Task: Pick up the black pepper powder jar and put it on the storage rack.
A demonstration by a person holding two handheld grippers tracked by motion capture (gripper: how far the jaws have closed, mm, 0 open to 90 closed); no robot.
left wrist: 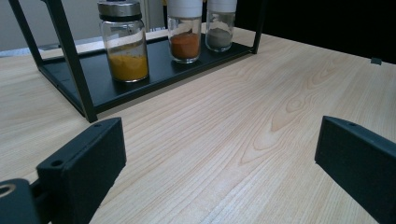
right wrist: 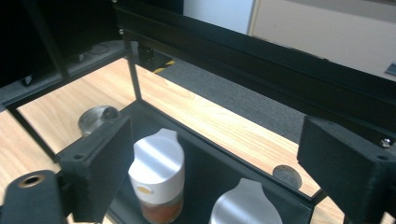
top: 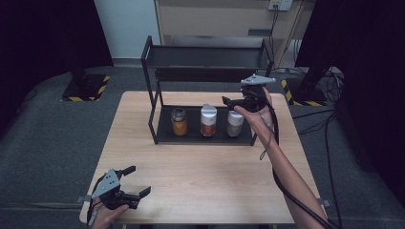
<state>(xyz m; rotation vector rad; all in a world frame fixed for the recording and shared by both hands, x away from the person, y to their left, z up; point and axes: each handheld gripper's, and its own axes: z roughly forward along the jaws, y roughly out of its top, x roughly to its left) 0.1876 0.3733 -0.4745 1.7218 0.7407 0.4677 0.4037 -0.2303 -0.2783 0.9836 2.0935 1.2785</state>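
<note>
The right gripper (top: 234, 101) is hovering with jaws spread wide and empty, while the left gripper (top: 136, 180) is resting low, jaws likewise parted.

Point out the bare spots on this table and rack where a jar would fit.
The tabletop lies bare between the rack's front edge and the left gripper. The rack's top shelf is empty. The bottom shelf is crowded: yellow jar, orange jar and grey jar stand in a row, with the right gripper above the grey one.
</note>
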